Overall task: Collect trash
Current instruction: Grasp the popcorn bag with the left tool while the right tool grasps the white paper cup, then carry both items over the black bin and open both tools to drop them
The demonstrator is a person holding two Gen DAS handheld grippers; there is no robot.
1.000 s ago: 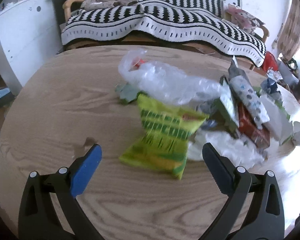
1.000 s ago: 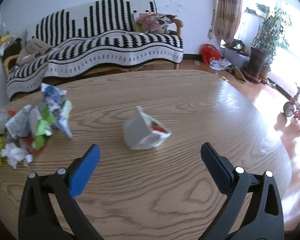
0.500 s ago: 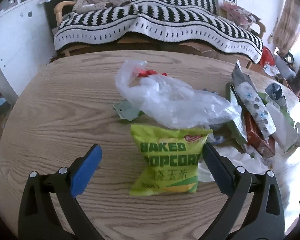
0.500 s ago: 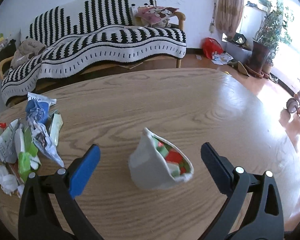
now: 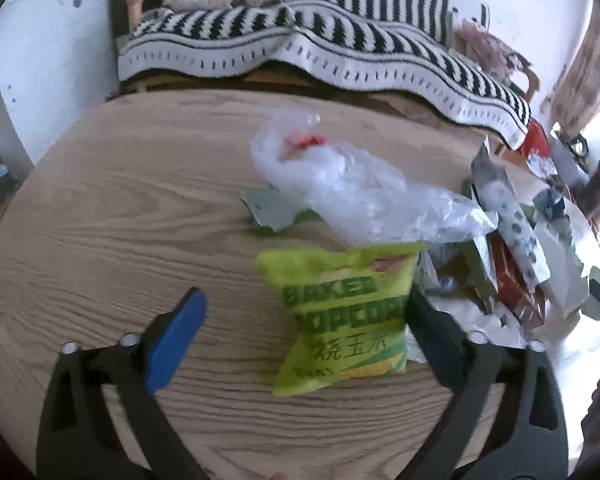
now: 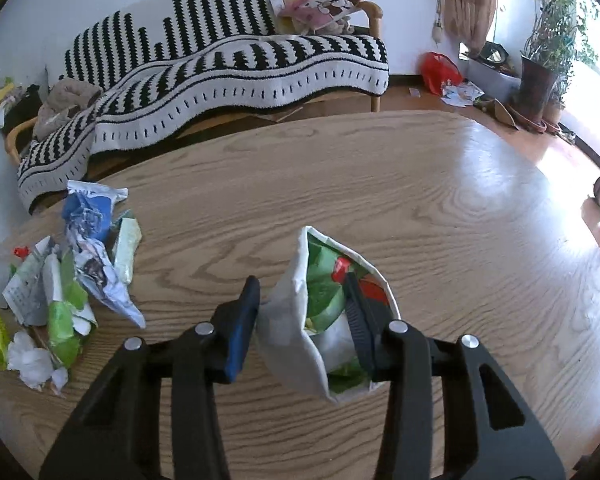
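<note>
The right gripper has narrowed its fingers around a white snack bag standing alone on the wooden counter; half a second ago they were wide, so this piece looks nearly caught. The left gripper, fingers still wide, has moved closer to a green popcorn bag lying between them. Behind it sit a clear plastic bag and, at right, a wrapper pile.
</note>
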